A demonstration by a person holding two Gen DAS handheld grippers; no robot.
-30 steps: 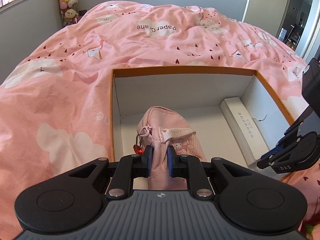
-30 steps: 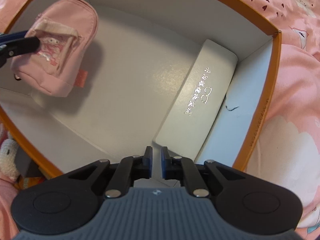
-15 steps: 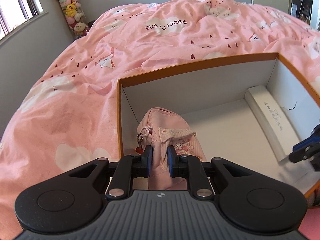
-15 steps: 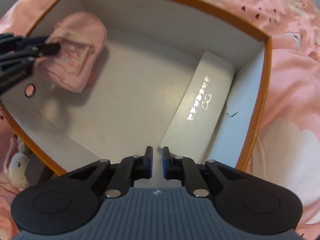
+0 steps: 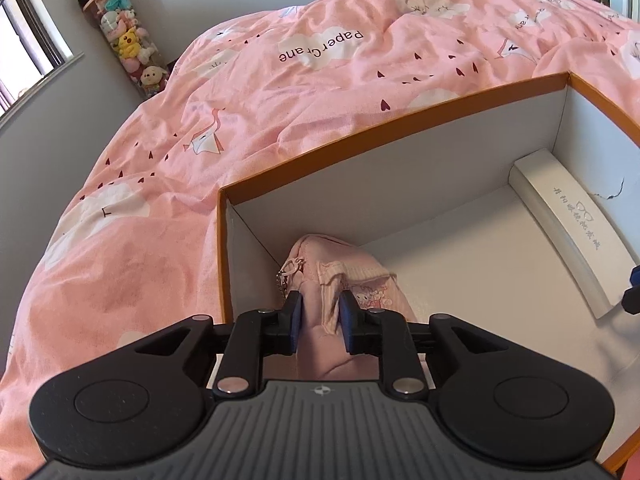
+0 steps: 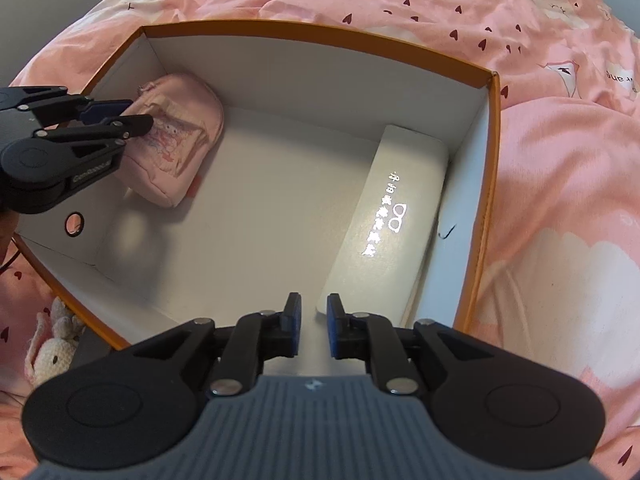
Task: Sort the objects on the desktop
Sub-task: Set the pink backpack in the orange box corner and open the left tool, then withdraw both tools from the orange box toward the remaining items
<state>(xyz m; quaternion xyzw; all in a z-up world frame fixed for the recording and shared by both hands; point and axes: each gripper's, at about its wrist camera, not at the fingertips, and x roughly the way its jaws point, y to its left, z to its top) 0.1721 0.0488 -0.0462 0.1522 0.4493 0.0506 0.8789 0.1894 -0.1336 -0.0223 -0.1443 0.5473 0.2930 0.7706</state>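
An orange-rimmed white box (image 5: 400, 120) (image 6: 320, 36) lies on the bed. A pink pouch (image 5: 332, 256) (image 6: 180, 140) rests in its near left corner against the wall. My left gripper (image 5: 320, 320) (image 6: 136, 114) has a fold of the pouch between its pads; its jaws are opening, and the fabric still touches both pads. A white glasses case (image 5: 572, 232) (image 6: 392, 216) lies along the right wall. My right gripper (image 6: 314, 320) hovers above the case's near end with its jaws opening and nothing between them. Its tip (image 5: 634, 292) shows at the left wrist view's right edge.
A pink printed duvet (image 5: 280, 92) surrounds the box on all sides. A tall tube of plush toys (image 5: 124, 40) stands in the far corner by a window. A crocheted bunny (image 6: 52, 352) lies outside the box's near left wall, which has a round hole (image 6: 74, 224).
The left gripper sank with the pouch into the box corner and rolled, and its jaws widened slightly. The right gripper rose away from the glasses case with its jaws parting.
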